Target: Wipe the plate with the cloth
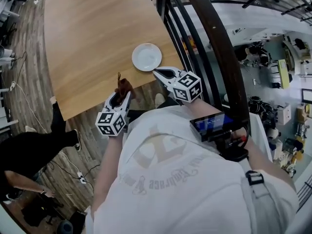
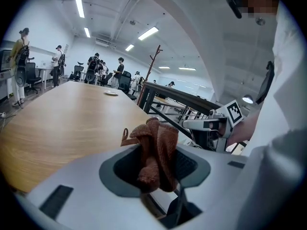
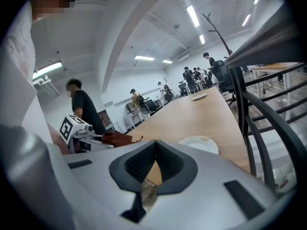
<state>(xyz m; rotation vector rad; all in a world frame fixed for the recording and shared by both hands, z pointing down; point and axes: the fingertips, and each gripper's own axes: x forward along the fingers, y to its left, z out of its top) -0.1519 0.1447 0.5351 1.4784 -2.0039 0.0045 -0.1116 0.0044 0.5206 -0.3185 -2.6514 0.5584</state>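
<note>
Pinching the cloth (image 2: 156, 145) — left gripper (image 1: 122, 94), near plate (image 1: 146, 56); shirt lettering (image 1: 163, 175) illegible.

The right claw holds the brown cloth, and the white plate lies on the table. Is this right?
No: the left claw holds the brown cloth, as the left gripper view shows. The white plate does lie on the table.

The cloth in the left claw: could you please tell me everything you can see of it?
The cloth is reddish-brown, fuzzy, terry-like fabric, bunched into upright folds, with a small loop sticking out at one side. The left claw is shut on its lower part, and the rest stands above the jaws. It is held at the near edge of the wooden table, apart from the white plate.
</note>
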